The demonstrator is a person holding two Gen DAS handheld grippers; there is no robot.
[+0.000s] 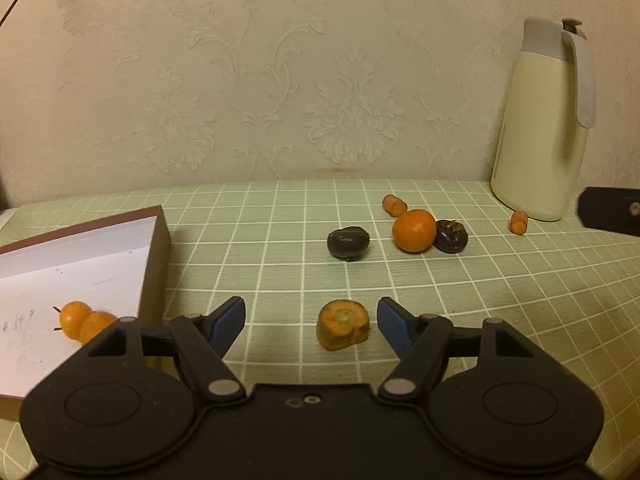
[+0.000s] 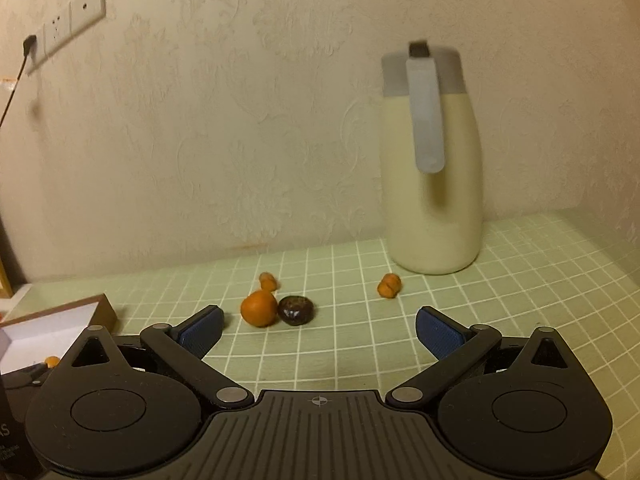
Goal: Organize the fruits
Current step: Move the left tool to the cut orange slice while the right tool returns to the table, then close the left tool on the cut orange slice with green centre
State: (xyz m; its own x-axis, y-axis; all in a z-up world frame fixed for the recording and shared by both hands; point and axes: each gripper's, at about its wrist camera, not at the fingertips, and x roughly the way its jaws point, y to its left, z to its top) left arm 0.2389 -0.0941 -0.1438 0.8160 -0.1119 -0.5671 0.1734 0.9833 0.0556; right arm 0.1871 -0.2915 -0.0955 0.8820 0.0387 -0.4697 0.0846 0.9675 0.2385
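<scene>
Left wrist: left tongs spread, empty, carrot stub between tips on desk, untouched; likely light, firm, take by flanks | Right wrist: right tongs spread, empty, orange ahead, smooth, may roll

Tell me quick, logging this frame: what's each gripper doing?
Left gripper: open, empty, carrot stub between its jaws.
Right gripper: open, empty.

Cream damask-embossed wallpaper is backing a table under a green grid-lined mat; warm dim light is tinting everything; wall switch plate is showing upper left.
</scene>
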